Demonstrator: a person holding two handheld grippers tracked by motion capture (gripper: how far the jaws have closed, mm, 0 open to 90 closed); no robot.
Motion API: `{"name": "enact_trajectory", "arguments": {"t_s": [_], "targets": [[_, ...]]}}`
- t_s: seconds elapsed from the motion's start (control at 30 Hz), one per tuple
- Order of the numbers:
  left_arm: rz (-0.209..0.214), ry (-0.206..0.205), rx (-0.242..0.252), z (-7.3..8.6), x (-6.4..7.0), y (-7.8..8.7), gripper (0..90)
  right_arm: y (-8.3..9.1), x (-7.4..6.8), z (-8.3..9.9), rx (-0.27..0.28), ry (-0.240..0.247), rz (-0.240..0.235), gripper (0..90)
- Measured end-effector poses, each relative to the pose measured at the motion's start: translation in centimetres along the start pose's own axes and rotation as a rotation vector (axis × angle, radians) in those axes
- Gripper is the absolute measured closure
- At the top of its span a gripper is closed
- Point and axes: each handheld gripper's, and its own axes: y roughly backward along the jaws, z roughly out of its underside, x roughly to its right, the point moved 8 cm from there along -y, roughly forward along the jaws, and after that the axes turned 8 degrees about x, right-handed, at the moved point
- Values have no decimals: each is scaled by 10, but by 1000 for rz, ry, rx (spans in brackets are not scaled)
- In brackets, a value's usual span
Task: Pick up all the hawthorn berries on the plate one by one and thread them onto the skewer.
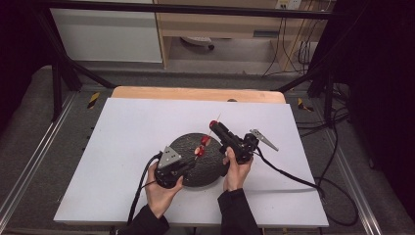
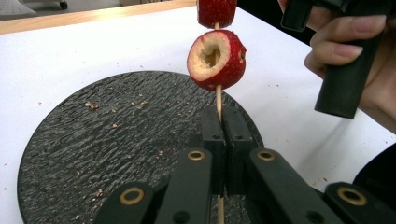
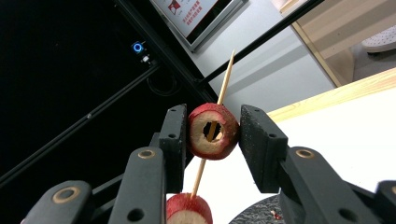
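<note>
A thin wooden skewer (image 2: 218, 100) carries cored red fruit pieces. My left gripper (image 2: 223, 126) is shut on the skewer's lower end over the black round slate plate (image 2: 107, 140). One fruit piece (image 2: 216, 59) sits just above its jaws, with another (image 2: 216, 11) higher up. My right gripper (image 3: 213, 135) is shut on the topmost fruit piece (image 3: 212, 132), with a jaw on each side and the skewer tip (image 3: 226, 77) poking through the hole. In the high view the skewer (image 1: 209, 133) slants up from the left gripper (image 1: 192, 161) to the right gripper (image 1: 214, 125).
The plate (image 1: 208, 171) lies on a white table sheet (image 1: 132, 142), with small crumbs (image 2: 91, 105) on its surface. A person's hands (image 1: 235, 171) hold both grippers near the front edge. Cables (image 1: 293, 178) trail off to the right and left.
</note>
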Motion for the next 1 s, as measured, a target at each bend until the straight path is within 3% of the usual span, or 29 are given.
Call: {"name": "enact_trajectory", "arguments": {"t_s": [0.7,1.0], "targets": [[5,-3,-8,1,-4,-2,886,6,-2,10,-48,34,1,622],[3,-4,-20,4,-9,2,886,12,1,7,-137,133,14,438]]}}
